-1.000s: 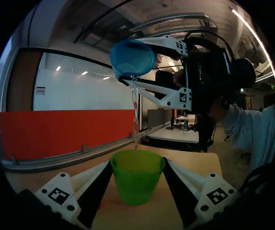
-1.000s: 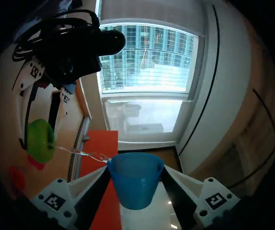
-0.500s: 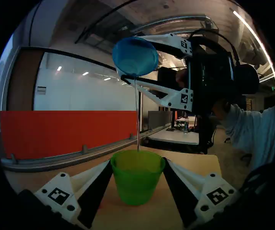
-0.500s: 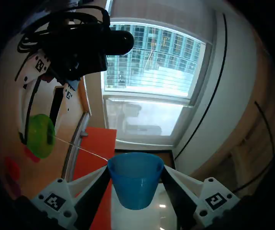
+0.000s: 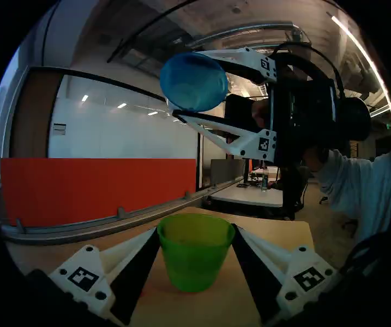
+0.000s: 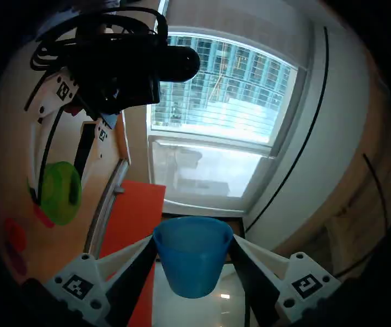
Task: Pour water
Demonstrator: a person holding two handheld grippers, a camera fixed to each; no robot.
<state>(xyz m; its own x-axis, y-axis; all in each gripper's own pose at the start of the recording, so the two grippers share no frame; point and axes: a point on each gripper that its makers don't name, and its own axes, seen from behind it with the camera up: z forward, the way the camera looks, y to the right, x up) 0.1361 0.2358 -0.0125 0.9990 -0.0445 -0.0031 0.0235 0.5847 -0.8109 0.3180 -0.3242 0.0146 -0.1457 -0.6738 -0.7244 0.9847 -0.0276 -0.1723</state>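
Above the table [image 5: 282, 226], right gripper [image 6: 193, 248] clamps the tipped blue cup [image 5: 193, 80] high over the green cup [image 5: 195, 250] pinched in left gripper [image 5: 195, 234]; late drips could miss if either gripper drifts.

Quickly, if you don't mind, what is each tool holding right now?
Left tool: closed on the upright green cup.
Right tool: closed on the blue cup, which is tipped above the green one.
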